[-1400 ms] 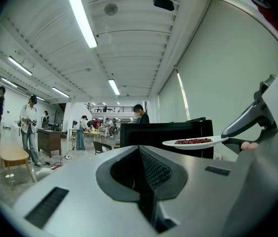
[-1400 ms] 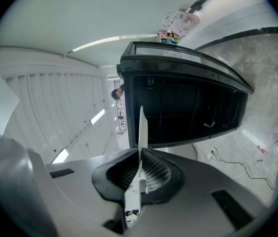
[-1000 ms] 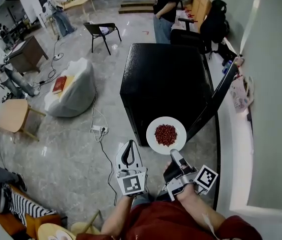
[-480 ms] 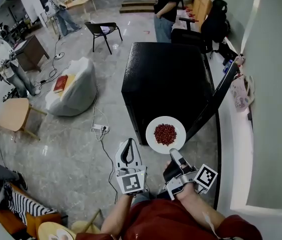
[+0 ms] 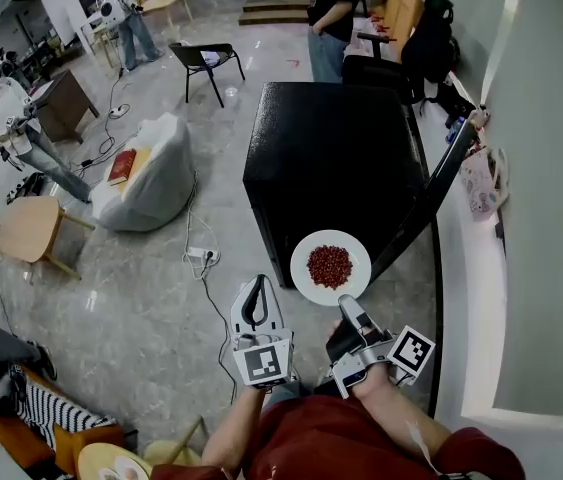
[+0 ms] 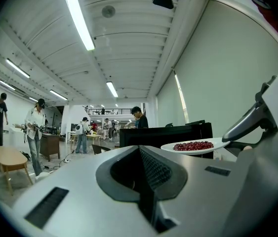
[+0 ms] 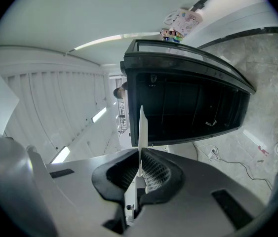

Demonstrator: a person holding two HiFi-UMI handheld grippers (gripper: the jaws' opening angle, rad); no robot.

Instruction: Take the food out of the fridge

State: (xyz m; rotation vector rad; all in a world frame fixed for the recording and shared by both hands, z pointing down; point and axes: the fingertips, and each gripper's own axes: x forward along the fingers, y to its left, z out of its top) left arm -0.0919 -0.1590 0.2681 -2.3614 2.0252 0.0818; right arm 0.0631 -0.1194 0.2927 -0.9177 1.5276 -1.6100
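Right gripper [image 5: 345, 313]: fingers pinch plate [image 5: 307, 256] rim (edge-on in its own view)
Food [image 5: 330, 267]: red, on plate, before open fridge [image 5: 331, 158]
Left gripper [image 5: 254, 293]: fingers pressed together, empty

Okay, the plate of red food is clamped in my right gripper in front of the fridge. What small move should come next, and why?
Probably draw the plate back toward you, kept level. The right gripper is shut on its rim, and the plate hangs just outside the fridge, beside the open door. The left gripper is shut and empty.
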